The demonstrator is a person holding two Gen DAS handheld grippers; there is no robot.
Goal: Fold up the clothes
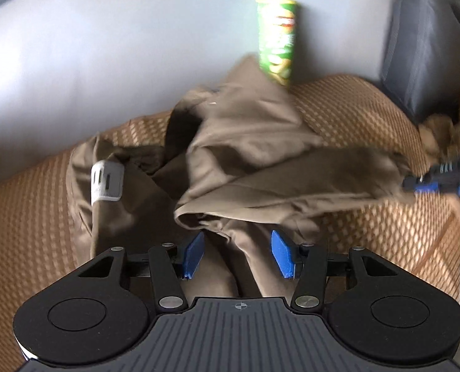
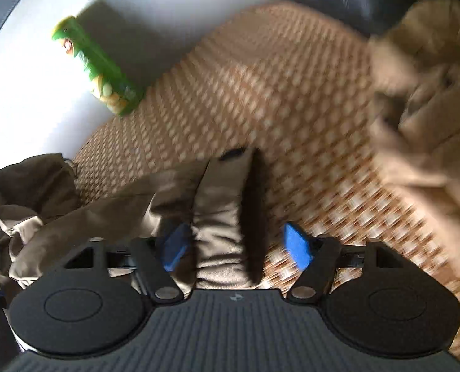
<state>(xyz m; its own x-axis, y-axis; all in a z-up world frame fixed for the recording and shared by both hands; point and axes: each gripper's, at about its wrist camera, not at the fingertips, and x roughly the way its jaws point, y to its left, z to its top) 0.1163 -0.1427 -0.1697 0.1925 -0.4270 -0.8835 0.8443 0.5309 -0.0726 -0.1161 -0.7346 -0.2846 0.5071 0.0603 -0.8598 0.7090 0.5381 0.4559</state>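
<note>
**Both grippers open over crumpled khaki clothes**

Left wrist view: your left hand-held gripper (image 1: 238, 254) hangs with its blue fingers spread, a fold of the khaki garment (image 1: 245, 155) between them, ungripped. The garment lies bunched on the woven mat (image 1: 369, 117), a green can (image 1: 278, 40) at its far edge.

Right wrist view: your right hand-held gripper (image 2: 237, 248) is likewise wide open over a khaki strip (image 2: 226, 210); another heap (image 2: 431, 108) lies far right.

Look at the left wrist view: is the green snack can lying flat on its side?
No: the green snack can stands upright behind the crumpled brown garment, near the pale wall.
</note>
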